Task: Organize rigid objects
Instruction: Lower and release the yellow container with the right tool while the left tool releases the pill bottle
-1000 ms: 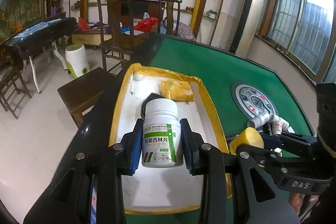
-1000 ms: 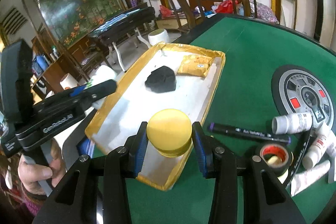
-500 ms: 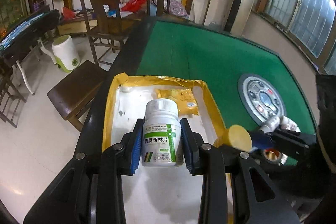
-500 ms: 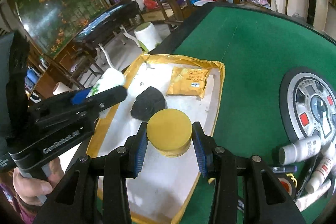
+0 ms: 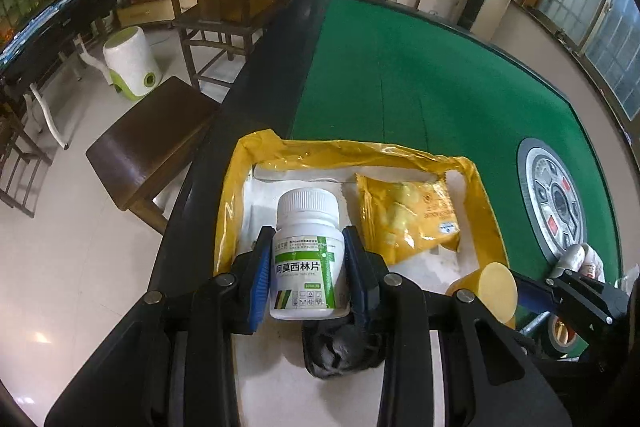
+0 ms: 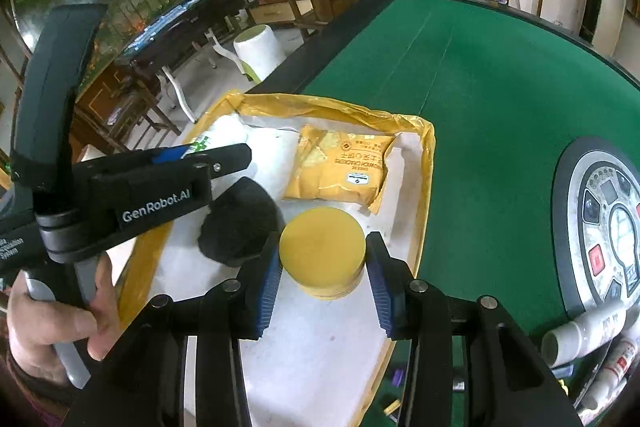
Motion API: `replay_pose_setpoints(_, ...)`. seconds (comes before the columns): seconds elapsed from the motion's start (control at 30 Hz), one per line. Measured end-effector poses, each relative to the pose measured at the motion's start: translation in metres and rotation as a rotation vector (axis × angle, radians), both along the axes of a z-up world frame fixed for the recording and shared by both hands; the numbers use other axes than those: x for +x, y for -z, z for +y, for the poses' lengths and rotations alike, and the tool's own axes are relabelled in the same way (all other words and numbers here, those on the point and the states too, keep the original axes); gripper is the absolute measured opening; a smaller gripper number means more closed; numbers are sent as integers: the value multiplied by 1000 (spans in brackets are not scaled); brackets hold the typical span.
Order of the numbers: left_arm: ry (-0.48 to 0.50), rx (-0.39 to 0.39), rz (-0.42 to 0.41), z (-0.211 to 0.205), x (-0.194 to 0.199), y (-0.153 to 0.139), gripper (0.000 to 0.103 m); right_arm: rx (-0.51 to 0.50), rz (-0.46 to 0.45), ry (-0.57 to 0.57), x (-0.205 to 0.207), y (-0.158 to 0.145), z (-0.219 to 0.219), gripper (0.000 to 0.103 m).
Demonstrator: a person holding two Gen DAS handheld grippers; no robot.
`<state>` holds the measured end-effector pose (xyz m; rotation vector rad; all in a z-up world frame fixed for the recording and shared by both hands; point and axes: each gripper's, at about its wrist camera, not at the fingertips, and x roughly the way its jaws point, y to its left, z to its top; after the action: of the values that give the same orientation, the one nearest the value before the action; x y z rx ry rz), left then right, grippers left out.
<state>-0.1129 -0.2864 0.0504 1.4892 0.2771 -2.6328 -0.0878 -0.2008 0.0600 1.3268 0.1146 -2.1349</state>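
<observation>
Left gripper [image 5: 307,277]: fingers [image 5: 259,283] clamped on white bottle [image 5: 307,259], upright, cap at 12, above tray [image 5: 486,211]. Black lump [image 5: 340,347] under bottle, on tray floor. Yellow packet [image 5: 404,215] flat at 2 o'clock of bottle, near tray's far rim.

Right gripper [image 6: 323,269]: fingers [image 6: 267,285] shut on yellow jar [image 6: 322,255], lid up, over tray. Packet at 12 of jar, lump at 9. Tray at left edge of green tabletop [image 6: 480,87]. Tubes [image 6: 584,331] at 4 o'clock, outside tray. Hand [image 6: 52,323] grips left handle.
</observation>
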Motion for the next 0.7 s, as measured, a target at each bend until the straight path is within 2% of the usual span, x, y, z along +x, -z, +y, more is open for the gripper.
replay_pose_setpoints(0.7, 22, 2, 0, 1, -13, 6, 31, 6, -33, 21, -13, 13, -1, 37)
